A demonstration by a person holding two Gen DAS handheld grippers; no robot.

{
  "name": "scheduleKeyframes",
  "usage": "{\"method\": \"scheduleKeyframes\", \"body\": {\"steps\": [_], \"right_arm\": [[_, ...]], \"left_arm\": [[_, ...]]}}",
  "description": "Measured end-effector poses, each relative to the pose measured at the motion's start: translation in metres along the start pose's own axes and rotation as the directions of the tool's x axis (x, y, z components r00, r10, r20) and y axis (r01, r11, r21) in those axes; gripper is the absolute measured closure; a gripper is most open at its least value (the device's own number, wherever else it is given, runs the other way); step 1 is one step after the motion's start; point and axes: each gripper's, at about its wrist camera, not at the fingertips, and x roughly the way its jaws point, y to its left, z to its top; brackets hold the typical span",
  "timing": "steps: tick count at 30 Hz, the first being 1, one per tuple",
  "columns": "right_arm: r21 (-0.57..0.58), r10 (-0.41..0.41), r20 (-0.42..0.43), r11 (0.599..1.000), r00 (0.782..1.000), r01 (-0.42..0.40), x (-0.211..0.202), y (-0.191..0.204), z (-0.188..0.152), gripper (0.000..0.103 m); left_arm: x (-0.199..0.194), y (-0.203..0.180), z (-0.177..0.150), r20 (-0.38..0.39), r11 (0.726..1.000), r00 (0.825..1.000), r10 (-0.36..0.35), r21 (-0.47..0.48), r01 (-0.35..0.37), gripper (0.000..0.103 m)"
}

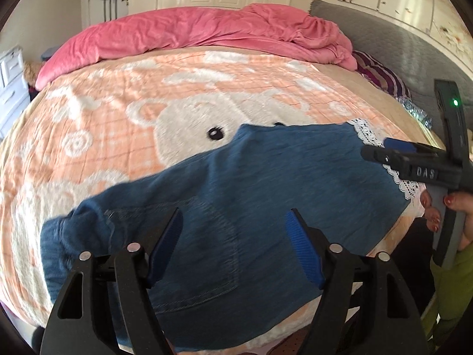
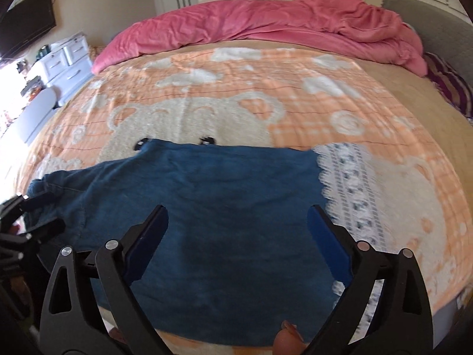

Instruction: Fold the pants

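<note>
Pants (image 1: pixel 251 183) lie flat on the bed (image 2: pixel 295 68), lace hem right; your left tongs (image 1: pixel 233 222) and right tongs (image 2: pixel 238 216) hover spread, ready to grab.

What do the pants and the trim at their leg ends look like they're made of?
Pants: blue woven cloth, probably soft denim, matte; the left wrist view shows a slubby weave and a stitched patch pocket. Lace trim: white openwork lace, likely cotton or synthetic, with a scalloped edge and holes showing the blanket through.

Black left gripper (image 1: pixel 233 230) with ribbed blue pads; hand (image 1: pixel 455 207) has red-painted nails.
</note>
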Motion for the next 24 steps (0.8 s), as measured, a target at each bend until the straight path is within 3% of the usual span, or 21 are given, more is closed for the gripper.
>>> {"method": "scheduleKeyframes", "body": {"steps": [6,13,23,24], "right_arm": [[0.088,-0.033,0.046,0.996,0.998,0.029,-0.027,-0.044,-0.02,0.01],[0.218,-0.082,0.018,0.973,0.996,0.076,-0.041,-0.099,-0.049,0.01],[0.279,-0.001,-0.039,0.96,0.999,0.012,-0.017,-0.116,-0.066,0.01],[0.279,0.019,-0.048,0.96,0.999,-0.005,-0.012,-0.116,-0.067,0.017]], "left_arm": [[0.009,-0.041,0.029,-0.002,0.995,0.999,-0.05,0.085,0.05,0.023],[0.049,-0.101,0.071,-0.042,0.971,0.992,-0.118,0.204,0.124,0.017],[0.139,-0.176,0.121,-0.179,0.909,0.971,-0.158,0.357,0.214,0.017],[0.148,-0.179,0.124,-0.189,0.906,0.97,-0.155,0.364,0.216,0.017]]}}
